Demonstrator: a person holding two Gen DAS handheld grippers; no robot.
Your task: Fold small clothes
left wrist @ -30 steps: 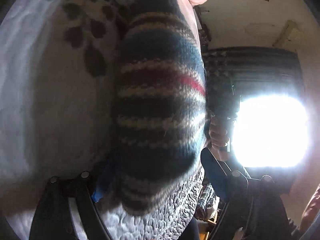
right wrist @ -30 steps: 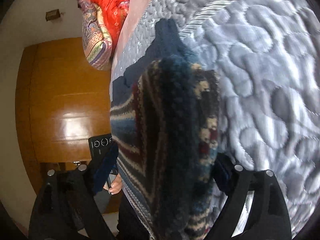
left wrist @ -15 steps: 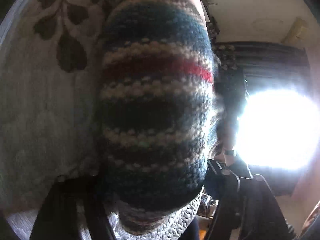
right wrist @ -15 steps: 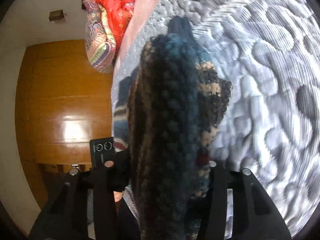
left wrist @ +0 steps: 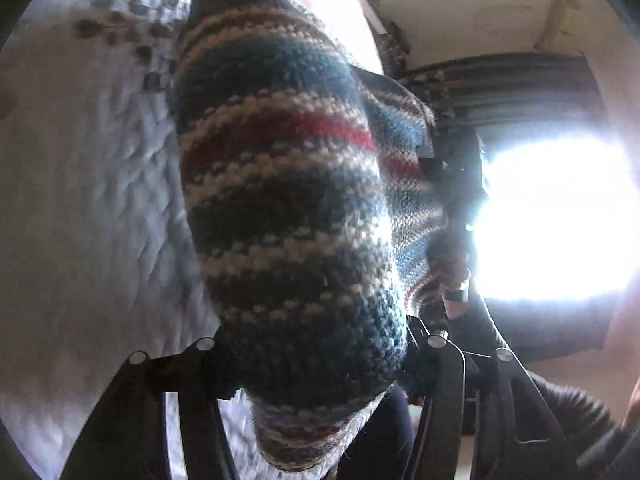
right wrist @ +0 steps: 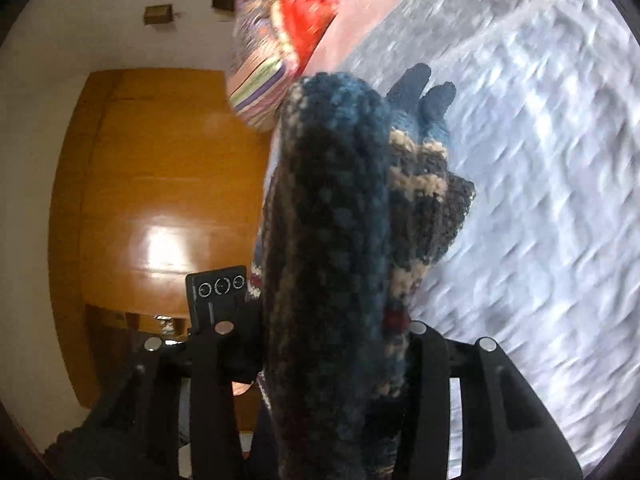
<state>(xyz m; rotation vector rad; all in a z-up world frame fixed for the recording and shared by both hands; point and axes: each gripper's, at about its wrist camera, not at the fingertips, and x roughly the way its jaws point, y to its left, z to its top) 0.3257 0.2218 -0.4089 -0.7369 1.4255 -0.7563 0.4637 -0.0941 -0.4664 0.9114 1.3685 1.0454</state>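
A bed covered by a pale grey quilted bedspread (right wrist: 540, 184) fills most of the room, with a glossy wooden wardrobe (right wrist: 160, 200) to one side and a blown-out bright window (left wrist: 552, 216) on the other. A heap of red and patterned bedding (right wrist: 280, 24) sits at the far end of the bed. Above the bedspread hangs a striped knitted glove (left wrist: 288, 208), banded in teal, cream, red and dark brown, stretched between the two tools. The left claw (left wrist: 316, 364) is pinched onto one end of it, the wool bulging between its arms. The right claw (right wrist: 320, 344) is clamped on the other end, with the dark blue glove fingers (right wrist: 416, 92) pointing away over the bed.
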